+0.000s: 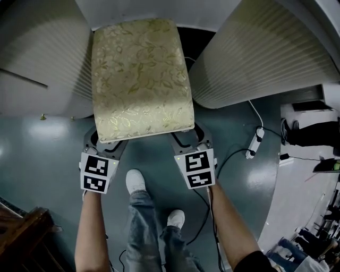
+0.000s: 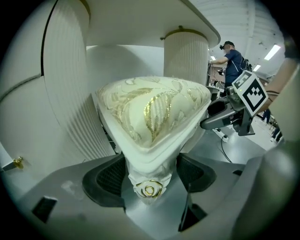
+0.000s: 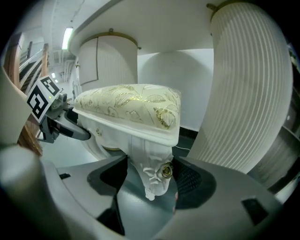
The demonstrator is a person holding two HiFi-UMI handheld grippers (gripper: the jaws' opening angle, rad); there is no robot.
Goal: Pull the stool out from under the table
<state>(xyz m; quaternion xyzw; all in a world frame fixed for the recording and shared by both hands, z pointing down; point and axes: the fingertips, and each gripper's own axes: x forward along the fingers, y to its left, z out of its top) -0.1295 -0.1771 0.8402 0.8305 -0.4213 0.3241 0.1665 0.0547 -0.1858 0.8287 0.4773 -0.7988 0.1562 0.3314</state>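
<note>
Stool (image 1: pixel 139 79): cream seat with gold floral pattern, white carved legs, standing on the teal floor (image 1: pixel 53 143) in the gap between the two ribbed white pedestals (image 1: pixel 255 58) of the table (image 1: pixel 212 10). The seat's far edge is at the tabletop's near edge; most of the seat is clear of the top, toward the person. Left gripper (image 1: pixel 106 146) is at the stool's near-left corner, below the seat edge. In the left gripper view, its jaws are closed on the carved leg (image 2: pixel 150 180), with a dark pad against each side and the gold rosette facing the camera. Right gripper (image 1: pixel 188 141) is at the near-right corner. In the right gripper view, its jaws likewise pinch the leg (image 3: pixel 152 173) there, pads touching both sides. Both forearms reach in from the lower edge of the head view, and the person's white shoes (image 1: pixel 135 180) are on the floor just behind the stool, between the grippers. A power strip (image 1: pixel 254 143) with cable lies on the floor to the right, near the right pedestal. Dark wooden furniture (image 1: pixel 21 234) is at the lower-left corner of the head view.
</note>
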